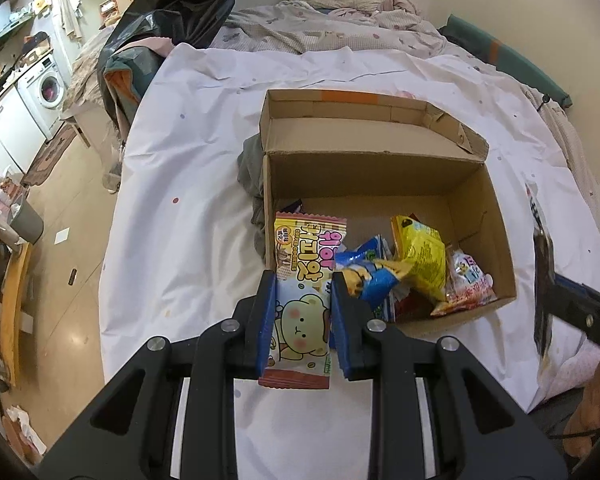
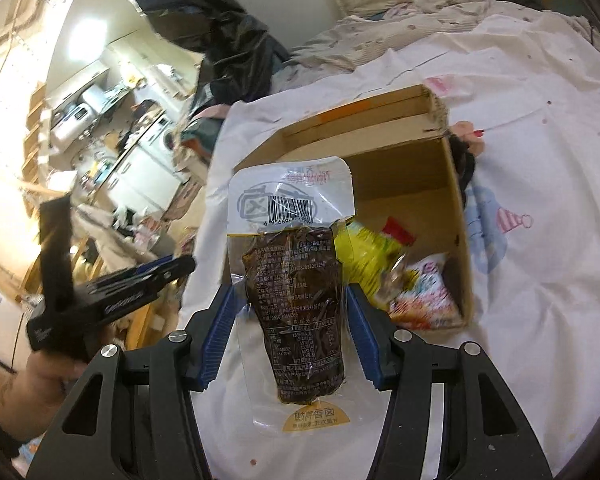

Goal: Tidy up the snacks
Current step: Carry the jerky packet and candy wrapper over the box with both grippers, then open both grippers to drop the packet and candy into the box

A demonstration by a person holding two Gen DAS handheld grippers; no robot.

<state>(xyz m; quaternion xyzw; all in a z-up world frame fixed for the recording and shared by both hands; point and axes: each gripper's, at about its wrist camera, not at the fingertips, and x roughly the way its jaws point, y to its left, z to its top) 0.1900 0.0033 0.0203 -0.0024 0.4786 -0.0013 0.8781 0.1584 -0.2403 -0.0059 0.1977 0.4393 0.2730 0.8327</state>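
Note:
An open cardboard box (image 1: pixel 380 184) sits on the white bed sheet (image 1: pixel 188 184). It holds a yellow packet (image 1: pixel 420 260), a blue packet (image 1: pixel 372 276) and a pink-white packet (image 1: pixel 470 280). My left gripper (image 1: pixel 303 280) is shut on a bear-print cookie packet (image 1: pixel 300 320), above the box's near left corner. My right gripper (image 2: pixel 290 290) is shut on a clear pouch of dark brown food (image 2: pixel 296 288), in front of the box (image 2: pixel 404 184). In the left wrist view that pouch (image 1: pixel 542 280) hangs at the right edge. A hand (image 2: pixel 40 372) carries the left gripper (image 2: pixel 176 268).
A grey cloth (image 1: pixel 252 176) lies against the box's left wall. A black plastic bag (image 1: pixel 172 12) and rumpled bedding (image 1: pixel 340 28) lie beyond the box. The bed's left edge drops to a tan floor (image 1: pixel 72 208), with a washing machine (image 1: pixel 50 88) and clutter further off.

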